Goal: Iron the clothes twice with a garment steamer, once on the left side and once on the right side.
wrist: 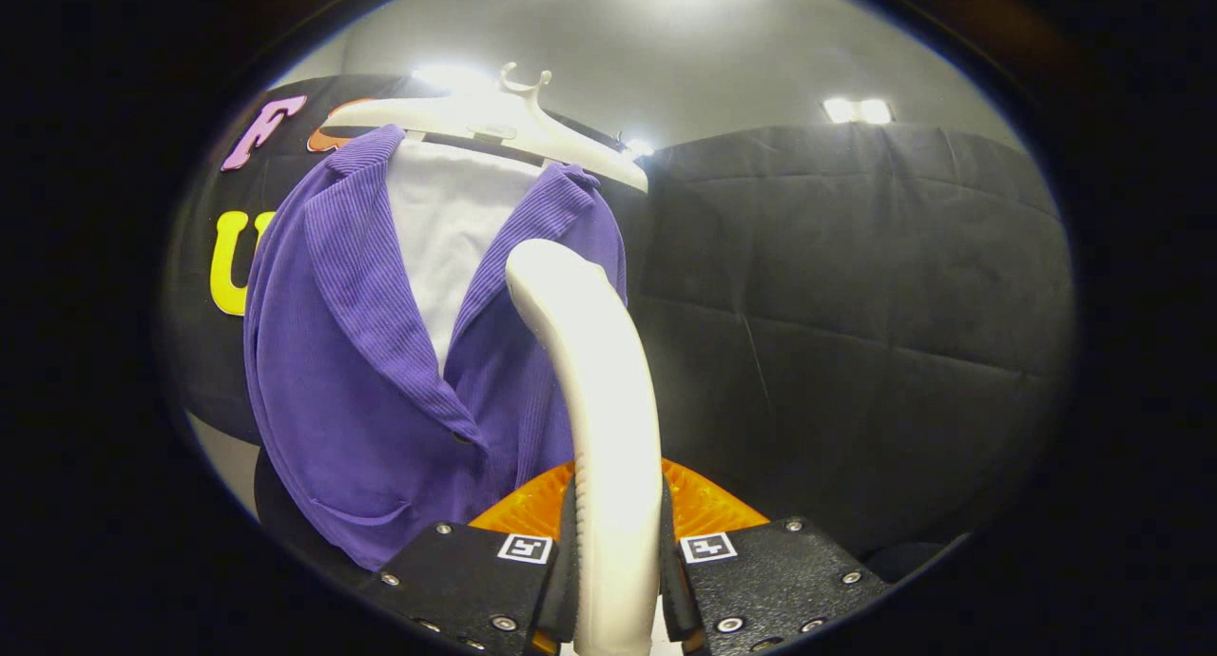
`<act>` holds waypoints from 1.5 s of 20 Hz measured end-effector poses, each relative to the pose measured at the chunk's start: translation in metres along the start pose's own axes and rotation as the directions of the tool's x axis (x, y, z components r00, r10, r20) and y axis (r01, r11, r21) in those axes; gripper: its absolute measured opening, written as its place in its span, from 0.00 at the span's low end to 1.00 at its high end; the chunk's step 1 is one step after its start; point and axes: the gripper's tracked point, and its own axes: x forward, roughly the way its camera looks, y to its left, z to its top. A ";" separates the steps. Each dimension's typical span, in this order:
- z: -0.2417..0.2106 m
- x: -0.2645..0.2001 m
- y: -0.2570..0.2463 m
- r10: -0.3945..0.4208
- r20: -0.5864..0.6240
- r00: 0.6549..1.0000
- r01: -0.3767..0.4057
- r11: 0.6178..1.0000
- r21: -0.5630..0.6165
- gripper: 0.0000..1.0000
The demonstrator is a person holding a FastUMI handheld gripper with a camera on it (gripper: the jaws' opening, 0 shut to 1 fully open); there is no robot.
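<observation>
Gripper view: the white steamer handle is clamped between the jaws of the gripper, beside a purple jacket hung on a hanger.

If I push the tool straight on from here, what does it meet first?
Probably the purple jacket: the tool is shut on the white steamer, whose head rises just in front of the jacket's front. Depth is unclear.

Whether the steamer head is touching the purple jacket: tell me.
Cannot tell. In the gripper view the gripper is shut on the steamer, whose head overlaps the purple jacket, but neither contact nor a gap shows plainly.
</observation>
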 end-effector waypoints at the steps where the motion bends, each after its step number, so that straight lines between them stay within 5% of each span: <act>1: 0.003 0.002 0.004 0.005 -0.001 1.000 -0.005 1.000 0.004 0.35; 13: 0.050 0.046 0.018 -0.074 0.065 0.995 0.073 0.997 0.012 0.34; 21: 0.014 0.057 0.018 -0.124 0.020 0.992 0.125 0.990 -0.067 0.35; 30: -0.052 0.042 0.029 -0.103 -0.020 0.994 0.096 0.967 -0.235 0.35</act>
